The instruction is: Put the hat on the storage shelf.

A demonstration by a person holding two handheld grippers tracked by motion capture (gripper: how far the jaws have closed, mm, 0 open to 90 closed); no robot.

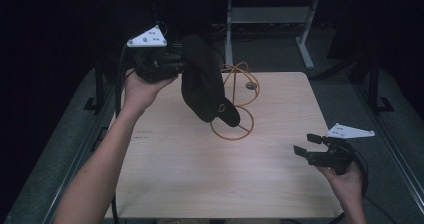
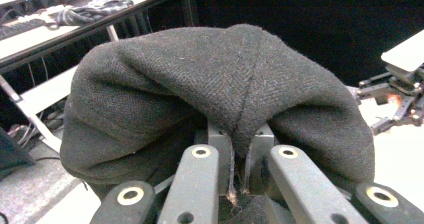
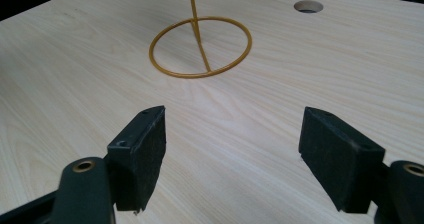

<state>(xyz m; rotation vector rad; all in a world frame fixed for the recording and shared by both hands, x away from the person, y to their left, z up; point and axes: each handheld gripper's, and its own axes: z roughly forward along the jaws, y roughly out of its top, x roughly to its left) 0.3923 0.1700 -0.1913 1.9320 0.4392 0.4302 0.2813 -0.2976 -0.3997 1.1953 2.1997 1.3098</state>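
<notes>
Cap (image 1: 204, 81) hangs pinched in left gripper (image 1: 167, 64), just above the wire stand (image 1: 235, 104) — right gripper (image 1: 312, 151) spread, well apart.

Right gripper (image 3: 232, 156) w/ jaws spread wide, nothing btwn the pads (image 3: 150, 156), hanging over the light wood table (image 3: 75, 74); gold wire stand (image 3: 200, 46) w/ ring base & upright rod at 12 o'clock, round hole (image 3: 308, 6) at 1 o'clock.
</notes>
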